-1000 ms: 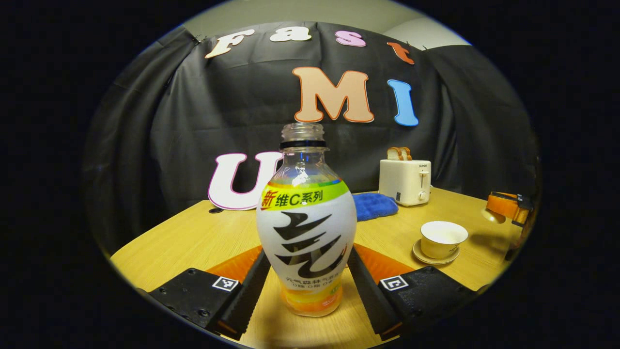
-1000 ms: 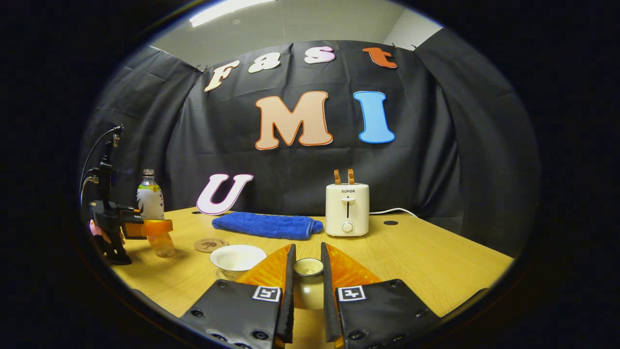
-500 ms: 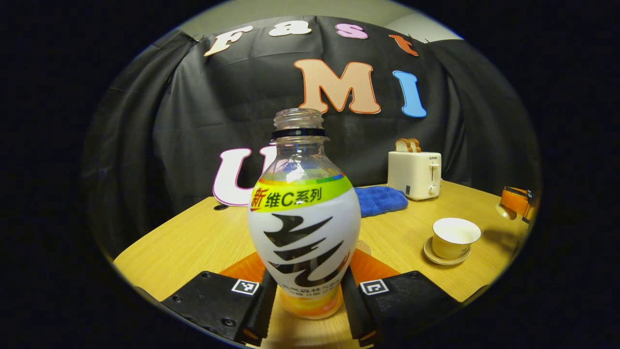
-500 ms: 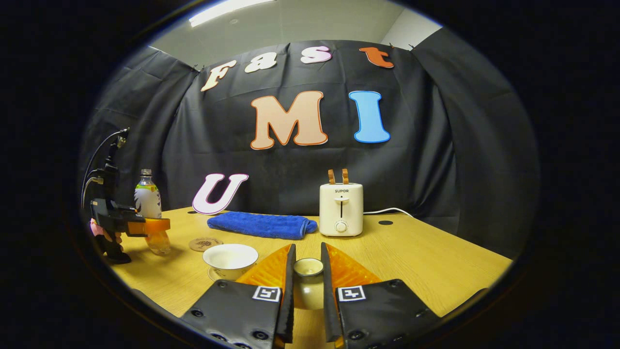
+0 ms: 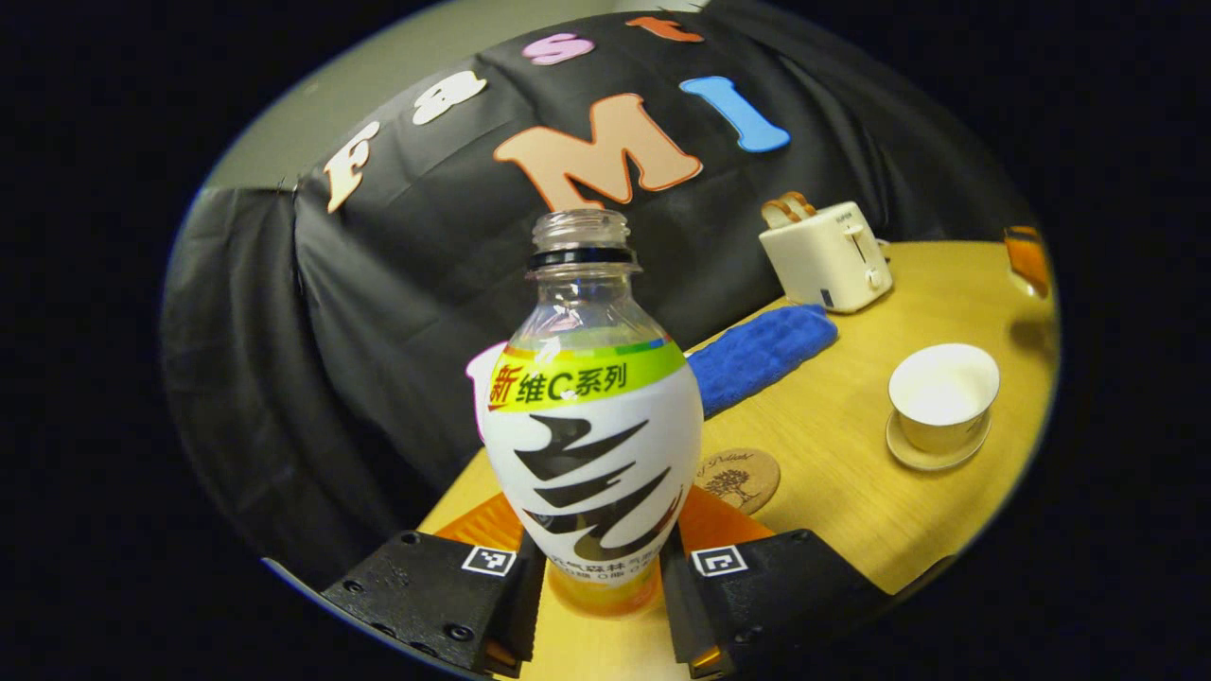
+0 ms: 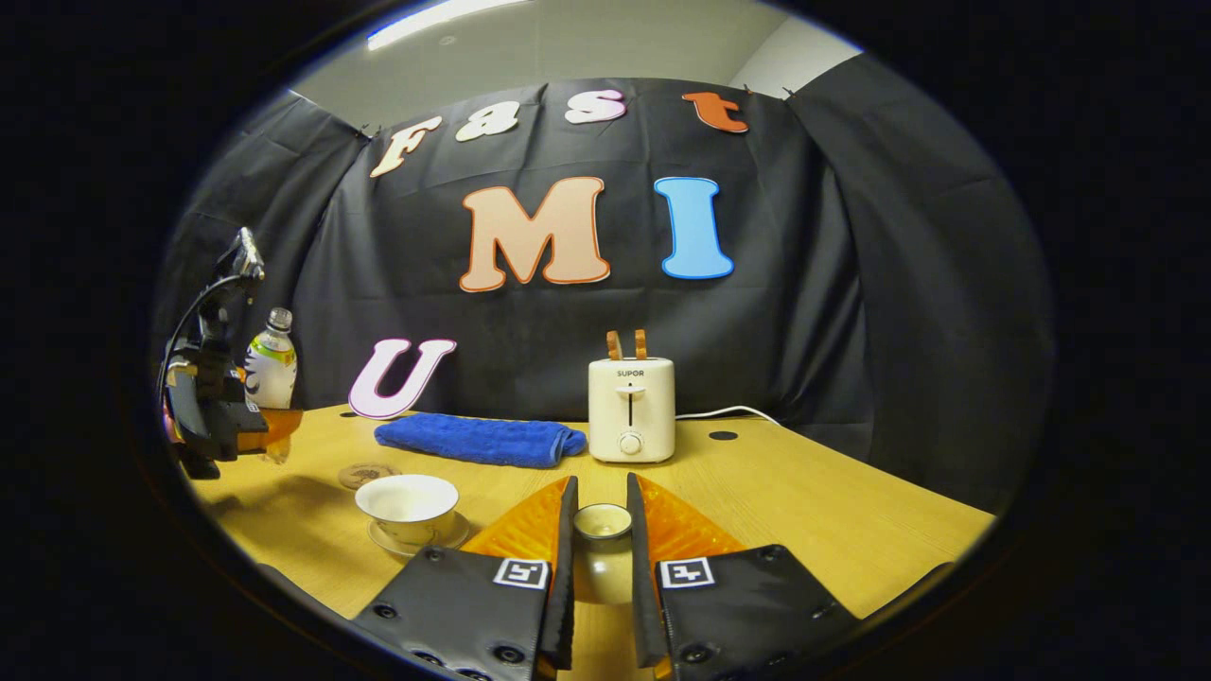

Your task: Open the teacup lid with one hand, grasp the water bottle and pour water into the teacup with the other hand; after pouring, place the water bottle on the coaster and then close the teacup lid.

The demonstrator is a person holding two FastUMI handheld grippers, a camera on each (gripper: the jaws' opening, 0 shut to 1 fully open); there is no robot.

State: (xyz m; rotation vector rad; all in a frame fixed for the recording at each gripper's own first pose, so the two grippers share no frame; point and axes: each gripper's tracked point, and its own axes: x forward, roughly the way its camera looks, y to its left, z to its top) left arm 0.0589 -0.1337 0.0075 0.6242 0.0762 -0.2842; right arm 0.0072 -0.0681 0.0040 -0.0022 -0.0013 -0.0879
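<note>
left gripper pinches the bulbous clear plastic water bottle; right gripper pinches the glossy round teacup lid.

Left gripper and right gripper, black screwed plates, square coded markers, serrated jaws, trailing cable

Bare table separates coaster and teacup.

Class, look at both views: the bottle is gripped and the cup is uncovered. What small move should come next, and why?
Probably carry the bottle over to the teacup and tip its open neck above it. The left gripper is shut on the bottle, already off the table and tilted; the right gripper holds the lid aside, so the cup stands open on its saucer.
</note>
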